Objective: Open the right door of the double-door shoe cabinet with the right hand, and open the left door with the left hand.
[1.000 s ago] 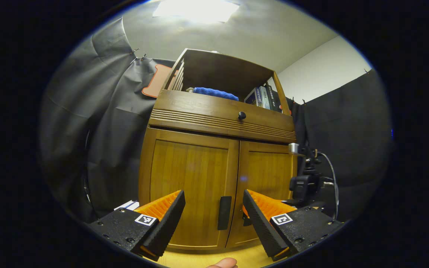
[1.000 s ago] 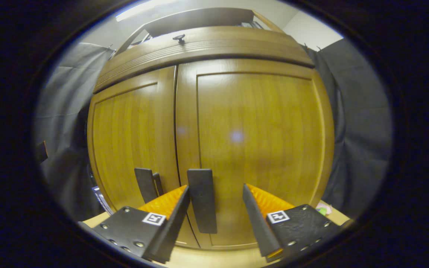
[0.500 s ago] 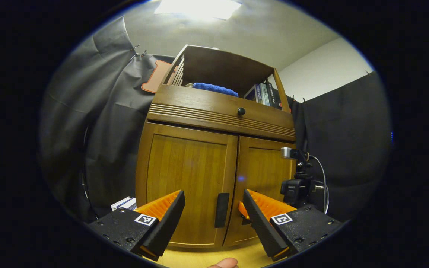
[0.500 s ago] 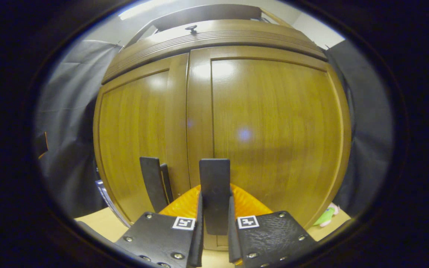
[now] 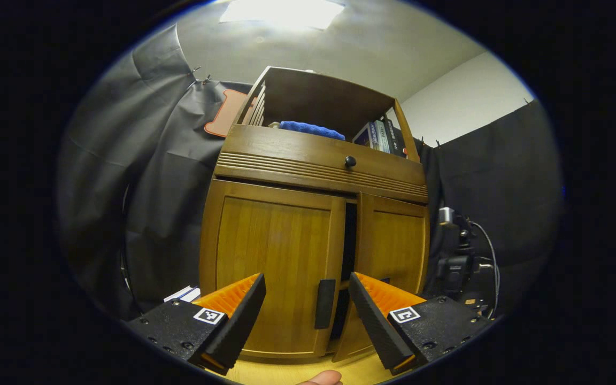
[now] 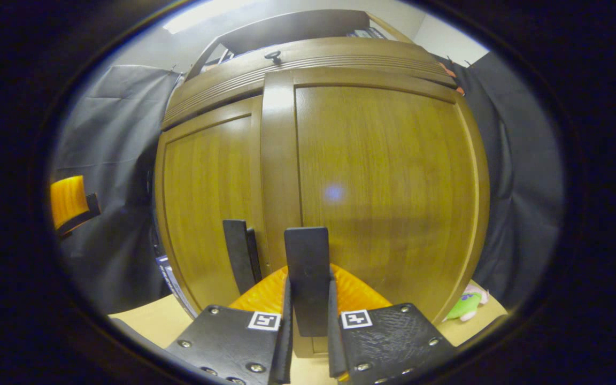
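The wooden shoe cabinet (image 5: 265, 155) stands in front of me. In the left gripper view its left door (image 5: 270, 267) is closed, and its right door (image 5: 391, 246) stands ajar with a dark gap beside it. My left gripper (image 5: 308, 315) is open, a short way in front of the left door's dark handle (image 5: 324, 303) and not touching it. In the right gripper view my right gripper (image 6: 308, 321) is shut on the right door's handle (image 6: 306, 278), with both fingers pressing its sides. The left door's handle (image 6: 239, 256) shows just to the left.
A blue cloth (image 5: 310, 129) and books (image 5: 380, 140) sit on the open top shelf above a drawer knob (image 5: 349, 161). A black device with a cable (image 5: 455, 267) hangs beside the right door. A green toy (image 6: 463, 306) lies on the wooden floor at the cabinet's right.
My right gripper went from open to shut on the right door's handle, and that door has swung slightly outward, opening a dark gap. My left gripper stayed open and hardly moved.
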Demonstrator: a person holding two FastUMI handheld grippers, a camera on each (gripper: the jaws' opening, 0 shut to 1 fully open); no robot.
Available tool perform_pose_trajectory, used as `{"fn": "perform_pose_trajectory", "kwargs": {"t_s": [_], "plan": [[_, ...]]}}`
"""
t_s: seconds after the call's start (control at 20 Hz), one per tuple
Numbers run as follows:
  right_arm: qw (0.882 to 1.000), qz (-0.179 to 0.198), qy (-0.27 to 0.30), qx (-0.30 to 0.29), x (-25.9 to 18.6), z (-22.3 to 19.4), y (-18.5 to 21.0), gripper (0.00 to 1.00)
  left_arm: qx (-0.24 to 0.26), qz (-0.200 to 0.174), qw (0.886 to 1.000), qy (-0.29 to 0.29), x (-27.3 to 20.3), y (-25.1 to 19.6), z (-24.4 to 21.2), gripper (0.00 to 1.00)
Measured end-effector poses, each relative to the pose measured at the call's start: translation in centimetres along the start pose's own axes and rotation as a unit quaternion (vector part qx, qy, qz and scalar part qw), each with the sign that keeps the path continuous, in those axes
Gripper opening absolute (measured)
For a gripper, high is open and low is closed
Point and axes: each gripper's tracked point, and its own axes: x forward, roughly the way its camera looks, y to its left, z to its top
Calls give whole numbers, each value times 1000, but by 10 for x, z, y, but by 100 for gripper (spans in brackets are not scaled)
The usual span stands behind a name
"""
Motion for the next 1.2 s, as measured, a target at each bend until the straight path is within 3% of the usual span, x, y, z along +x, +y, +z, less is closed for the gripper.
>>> {"fn": "perform_pose_trajectory", "kwargs": {"t_s": [0.3,0.4,1.2], "plan": [[1000,13,12,-2,-30,0,-5,30,-2,15,1000,18,9,16,-8,96],[1000,16,13,-4,-41,1,-9,27,-4,19,1000,23,11,20,-10,96],[1000,-7,29,-5,-117,4,-50,30,4,-14,999,52,12,12,-27,96]]}}
